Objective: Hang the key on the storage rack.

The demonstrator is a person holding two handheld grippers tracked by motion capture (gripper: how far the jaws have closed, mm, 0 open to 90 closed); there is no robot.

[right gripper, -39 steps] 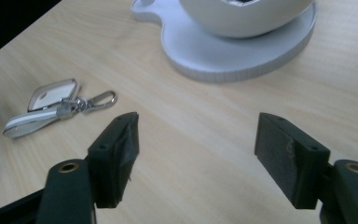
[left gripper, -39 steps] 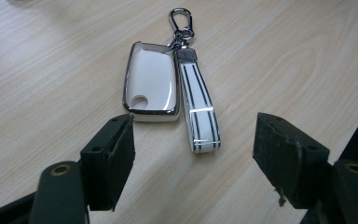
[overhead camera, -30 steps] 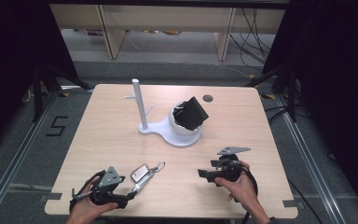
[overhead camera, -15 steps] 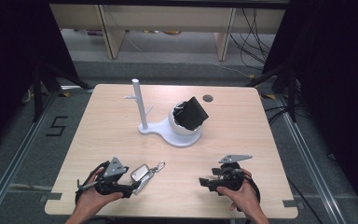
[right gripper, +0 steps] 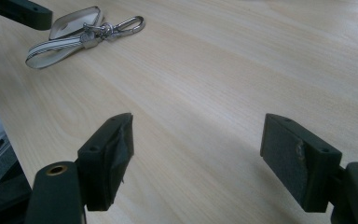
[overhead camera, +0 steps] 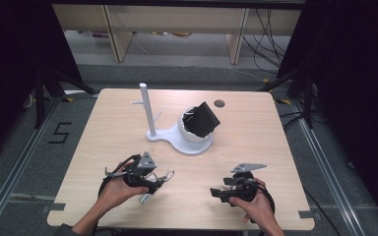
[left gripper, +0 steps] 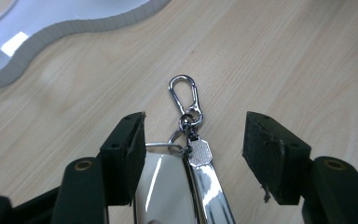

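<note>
A shiny keychain with a silver carabiner clip and a glossy strap lies flat on the wooden table. My left gripper straddles it. Its jaws have just been closing, but both pads stand clear of the metal, so it is open. In the high view the left gripper sits at the table's front left over the keychain. My right gripper rests at the front right, open, with bare wood between its jaws. From there the keychain lies farther off at upper left.
A white stand with an upright pegged post occupies the table's middle; its cup holds a black object. A small dark hole marks the far edge. The stand's base edge lies just beyond the keychain.
My left hand has slid right and away from the front edge, so that its jaws now flank the keychain. The right hand has barely shifted.
</note>
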